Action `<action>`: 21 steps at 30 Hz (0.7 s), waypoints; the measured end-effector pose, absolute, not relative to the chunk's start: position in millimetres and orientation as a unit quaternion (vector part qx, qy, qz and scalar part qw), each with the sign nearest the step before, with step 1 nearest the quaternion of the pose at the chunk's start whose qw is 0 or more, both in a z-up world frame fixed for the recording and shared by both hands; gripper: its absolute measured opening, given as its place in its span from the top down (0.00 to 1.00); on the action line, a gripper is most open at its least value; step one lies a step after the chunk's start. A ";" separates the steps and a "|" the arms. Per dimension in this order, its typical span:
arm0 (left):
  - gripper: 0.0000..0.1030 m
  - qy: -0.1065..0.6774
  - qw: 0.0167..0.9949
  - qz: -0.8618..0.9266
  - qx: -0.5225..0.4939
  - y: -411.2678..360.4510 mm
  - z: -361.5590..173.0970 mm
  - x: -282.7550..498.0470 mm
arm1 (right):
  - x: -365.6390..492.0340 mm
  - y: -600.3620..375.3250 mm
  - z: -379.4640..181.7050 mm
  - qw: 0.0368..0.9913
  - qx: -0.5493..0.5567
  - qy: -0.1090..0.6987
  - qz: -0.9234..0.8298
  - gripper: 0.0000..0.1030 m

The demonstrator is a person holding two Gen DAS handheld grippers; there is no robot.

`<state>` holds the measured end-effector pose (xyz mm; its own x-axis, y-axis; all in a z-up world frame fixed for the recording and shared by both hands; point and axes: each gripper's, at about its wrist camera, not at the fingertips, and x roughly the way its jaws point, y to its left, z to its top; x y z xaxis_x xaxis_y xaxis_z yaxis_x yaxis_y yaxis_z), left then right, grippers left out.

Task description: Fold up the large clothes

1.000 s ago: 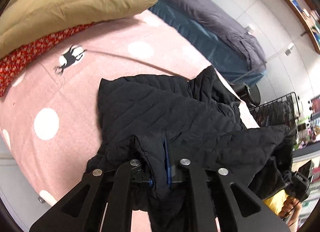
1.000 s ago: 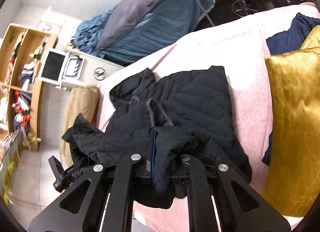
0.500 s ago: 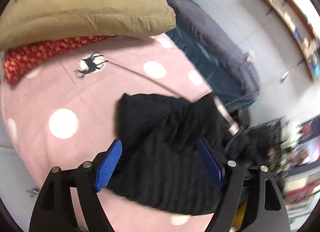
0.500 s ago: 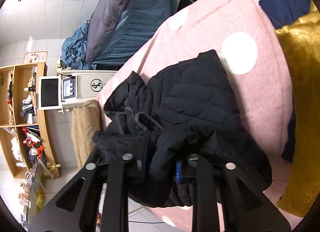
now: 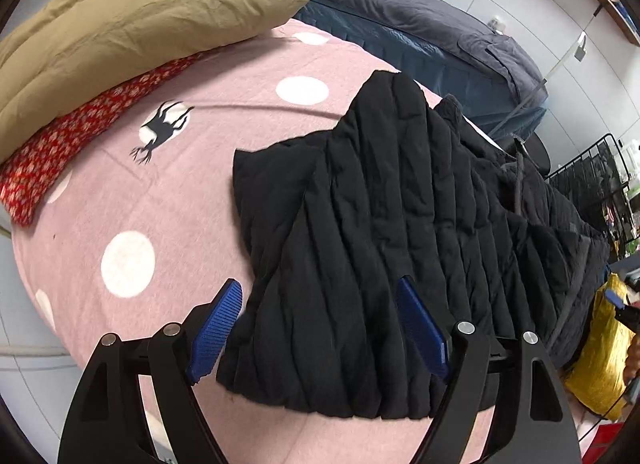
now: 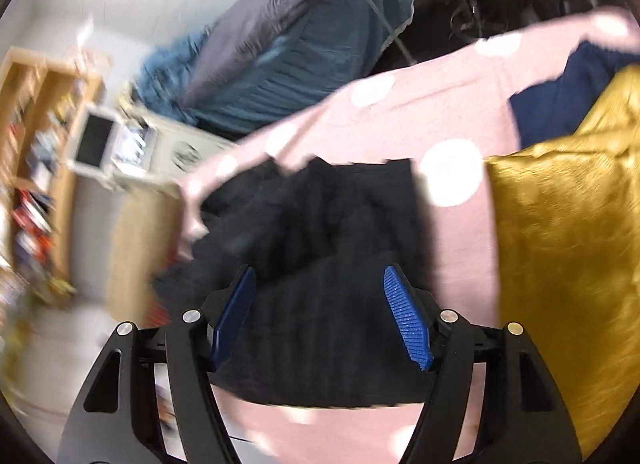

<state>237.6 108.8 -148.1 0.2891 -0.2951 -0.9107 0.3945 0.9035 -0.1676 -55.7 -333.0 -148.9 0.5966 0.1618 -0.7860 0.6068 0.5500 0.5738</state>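
Black quilted padded jacket (image 5: 400,232) lying on the pink white-dotted bedspread (image 5: 168,208)
Left gripper (image 5: 320,304) and right gripper (image 6: 320,292), both at frame bottom, have their jaws spread apart, holding nothing; the jacket fills centre frame above them

My left gripper (image 5: 320,304): jaws spread wide, blue ribbed pads (image 5: 216,324) facing each other, nothing pinched between them. My right gripper (image 6: 320,296): jaws equally wide apart, pads (image 6: 406,316) bare, nothing clamped. Right view is smeared with blur.
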 end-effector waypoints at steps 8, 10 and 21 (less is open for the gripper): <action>0.39 0.580 0.777 -0.231 0.082 87.0 -176.0 245.5 | -33.0 -298.8 -199.8 0.774 0.355 0.500 -0.156 0.38; 0.55 0.577 0.776 -0.236 0.097 82.0 -177.4 243.2 | -29.2 -291.8 -201.5 0.774 0.338 0.512 -0.157 0.65; 0.89 0.549 0.808 -0.205 0.058 82.7 -157.9 269.9 | -26.6 -300.1 -158.3 0.809 0.289 0.473 -0.196 0.91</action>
<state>269.9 82.7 -157.9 0.3134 -0.2676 -0.9111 0.3940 0.9096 -0.1316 -26.6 -300.1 -158.3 0.4769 -0.0436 -0.8779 0.5894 0.7568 0.2826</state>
